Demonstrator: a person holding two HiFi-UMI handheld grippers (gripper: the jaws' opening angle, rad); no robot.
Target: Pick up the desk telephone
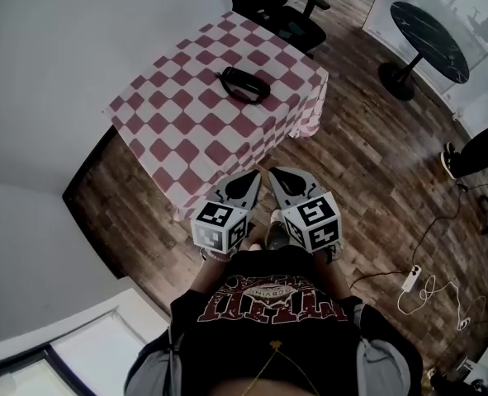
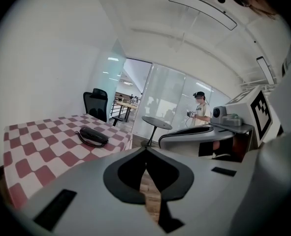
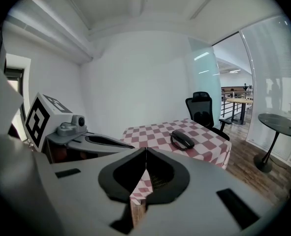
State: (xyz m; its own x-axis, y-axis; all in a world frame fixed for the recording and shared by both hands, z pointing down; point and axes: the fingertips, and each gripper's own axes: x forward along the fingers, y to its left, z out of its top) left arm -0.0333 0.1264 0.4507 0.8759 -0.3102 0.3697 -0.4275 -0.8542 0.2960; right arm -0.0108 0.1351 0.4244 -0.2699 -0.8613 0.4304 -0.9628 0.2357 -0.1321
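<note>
Well ahead of both grippers, the desk telephone [image 1: 244, 85] lay on the checkered tablecloth [image 1: 177, 130], far out of reach. The left gripper [image 1: 250, 180] and the right gripper [image 1: 280, 177] hung side by side short of the near corner, each with its jaws pressed together on nothing. A clean pickup would likely mean closing in first, spreading the jaws before arrival, then coming across the handset's narrow width, clear of the coiled cord [image 2: 81, 137].
</note>
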